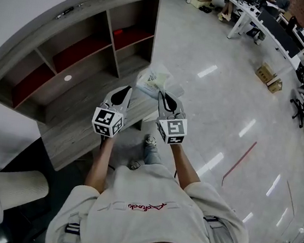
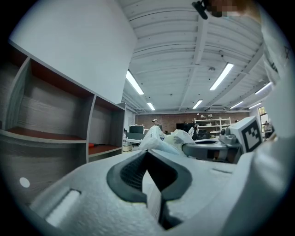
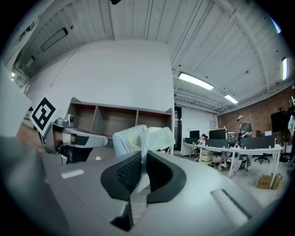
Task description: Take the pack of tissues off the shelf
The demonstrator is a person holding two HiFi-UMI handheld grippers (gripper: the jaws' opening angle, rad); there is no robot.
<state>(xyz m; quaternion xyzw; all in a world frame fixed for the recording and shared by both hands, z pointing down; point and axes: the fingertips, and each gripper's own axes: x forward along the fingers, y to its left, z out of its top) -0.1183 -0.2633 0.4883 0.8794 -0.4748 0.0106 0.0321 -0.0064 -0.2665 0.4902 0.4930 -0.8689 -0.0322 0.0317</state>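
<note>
A person seen from above is holding a two-jaw gripper in each hand, and both tools are gripping one pack of tissues (image 1: 154, 82) in front of a wooden shelf unit (image 1: 79, 90). The left gripper (image 1: 127, 91) is pinching the thin plastic wrapper at the pack's left end. Its jaws are pressing together with only film between the pads. The right gripper (image 1: 162, 95) is doing the same at the right end, with its jaws closing down to almost nothing on a fold of wrapper. The pack is hanging in the air just ahead of both sets of tips and between them. From the left gripper it is lying forward and slightly right, and from the right gripper forward and slightly left. Its long axis appears to be running crosswise from one gripper to the other, though the crumpled wrapper is making this hard to confirm. Neither hand is sitting nearer, as both tips are touching the pack. The pack seems to be hovering outside the open compartments, above the front edge of the unit's low ledge and the shiny floor (image 1: 226, 100), so the coming move is probably drawing it back toward the body while both pinches are holding. By count there are one pack, two grippers and one shelf unit with several open compartments, some lined in red.
</note>
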